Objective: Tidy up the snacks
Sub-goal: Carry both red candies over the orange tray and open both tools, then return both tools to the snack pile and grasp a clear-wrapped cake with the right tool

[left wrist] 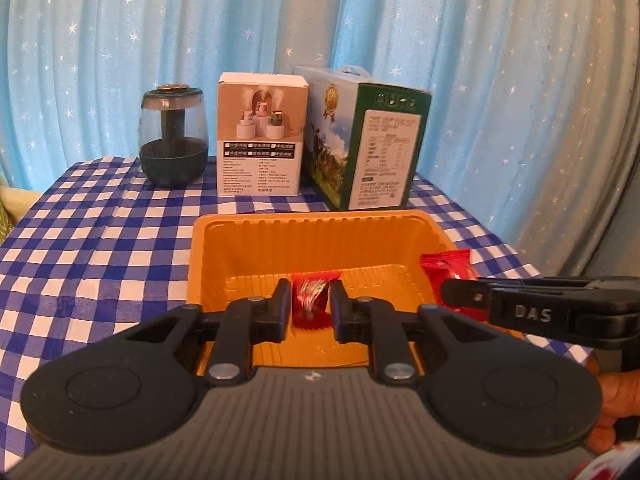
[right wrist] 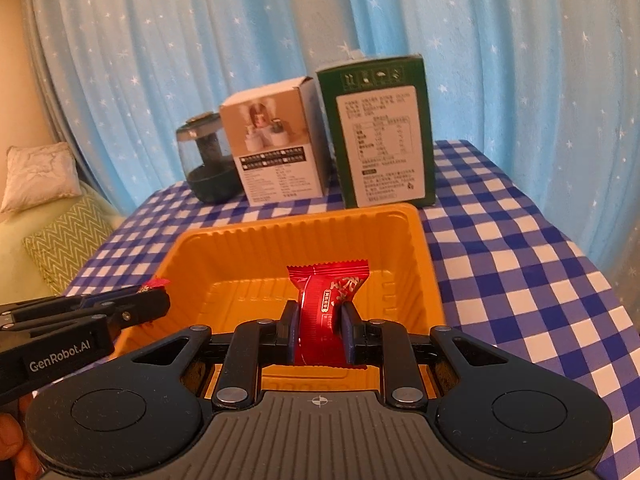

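Clamped in the left gripper (left wrist: 309, 307) at six o'clock, a red snack packet (left wrist: 310, 300) — jaws pinching its middle, poised over the orange tray (left wrist: 320, 224), likely for a drop. Likewise in the right gripper (right wrist: 319, 330), a second red packet (right wrist: 326, 300) squeezed upright above the same tray. Beyond, at twelve o'clock — a white box (left wrist: 262, 136), a green box (left wrist: 372, 148), a dark jar (left wrist: 173, 140) on the checked cloth (left wrist: 100, 240).

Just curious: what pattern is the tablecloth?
Blue-and-white checks on the tablecloth, clearest in the right wrist view.
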